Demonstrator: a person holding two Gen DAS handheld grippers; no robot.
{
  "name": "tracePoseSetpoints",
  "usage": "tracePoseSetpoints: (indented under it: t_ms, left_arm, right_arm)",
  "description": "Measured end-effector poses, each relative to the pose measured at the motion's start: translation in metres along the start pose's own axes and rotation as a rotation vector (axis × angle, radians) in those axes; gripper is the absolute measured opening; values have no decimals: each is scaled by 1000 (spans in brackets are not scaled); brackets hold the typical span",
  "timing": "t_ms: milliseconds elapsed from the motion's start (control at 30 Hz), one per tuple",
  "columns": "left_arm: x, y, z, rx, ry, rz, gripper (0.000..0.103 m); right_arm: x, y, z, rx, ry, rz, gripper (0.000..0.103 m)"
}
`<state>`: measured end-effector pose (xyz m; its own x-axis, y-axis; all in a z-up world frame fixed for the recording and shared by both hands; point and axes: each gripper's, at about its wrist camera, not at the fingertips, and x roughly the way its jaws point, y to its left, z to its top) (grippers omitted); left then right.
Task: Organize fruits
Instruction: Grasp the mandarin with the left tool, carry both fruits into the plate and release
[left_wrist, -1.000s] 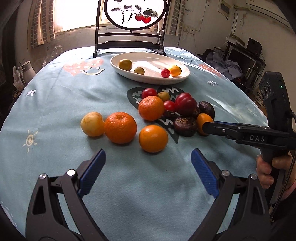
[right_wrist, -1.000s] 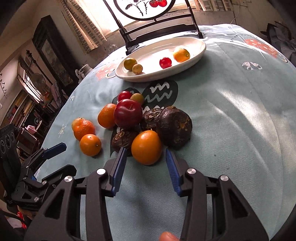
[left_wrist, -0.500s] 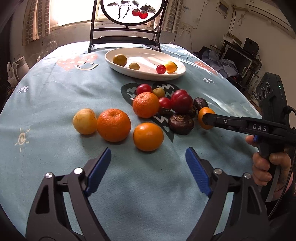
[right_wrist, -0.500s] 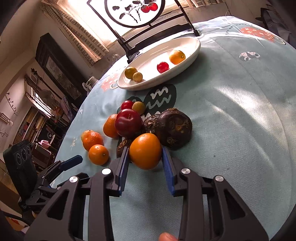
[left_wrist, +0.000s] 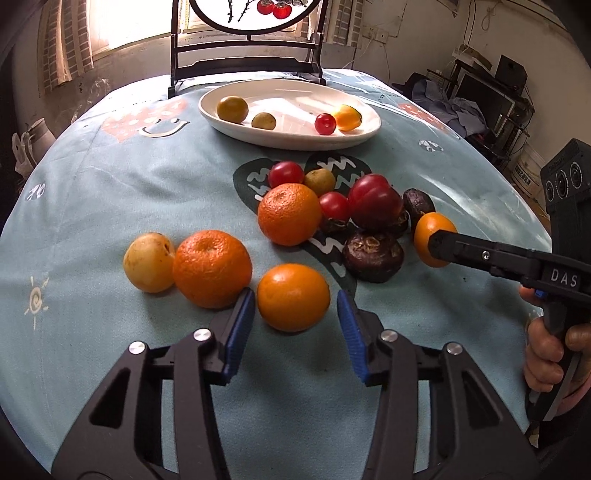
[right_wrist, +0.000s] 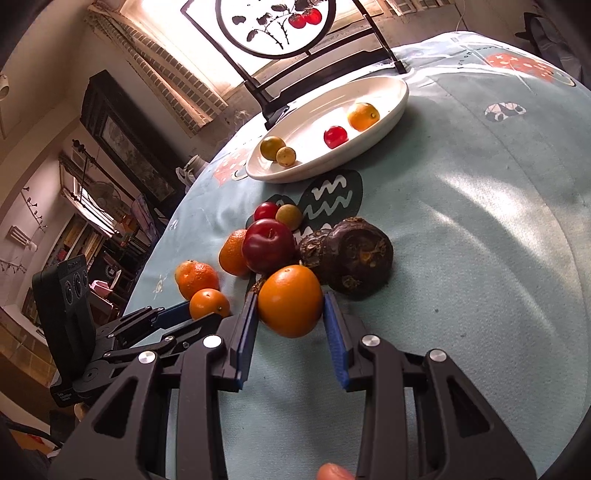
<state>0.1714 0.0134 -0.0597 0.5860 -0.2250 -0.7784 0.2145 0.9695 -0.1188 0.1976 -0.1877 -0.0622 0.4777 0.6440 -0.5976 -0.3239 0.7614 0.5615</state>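
Note:
A white oval plate (left_wrist: 229, 122) at the table's far side holds several small fruits; it also shows in the right wrist view (right_wrist: 391, 107). My left gripper (left_wrist: 295, 325) is open, its pads on either side of a smooth orange (left_wrist: 293, 297) with small gaps. My right gripper (right_wrist: 290, 325) is shut on another smooth orange (right_wrist: 290, 301), seen in the left wrist view (left_wrist: 424, 232) beside dark brown fruits (left_wrist: 373, 251). A red plum (right_wrist: 267, 245), tangerines (left_wrist: 212, 267) and cherry tomatoes (left_wrist: 285, 173) lie in the middle.
A yellow fruit (left_wrist: 149, 262) lies left of the big tangerine. A black framed screen (left_wrist: 245, 48) stands behind the plate. The table has a light blue patterned cloth (left_wrist: 110, 184). Furniture stands beyond the table's right edge.
My left gripper moved forward and narrowed around the nearest orange. My right gripper closed on its orange.

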Motion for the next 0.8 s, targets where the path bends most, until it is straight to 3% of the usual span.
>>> tracePoseSetpoints:
  t_ms: [500, 667, 800]
  left_arm:
    - [3, 2, 3, -15, 3, 3, 41]
    - [-13, 5, 4, -51, -39, -49, 41]
    - [-30, 9, 33, -54, -116, -69, 41]
  right_arm:
    - [0, 1, -1, -2, -7, 9, 36]
    - [-4, 11, -1, -62, -26, 39, 36]
    - [-9, 22, 25, -114, -67, 10, 36]
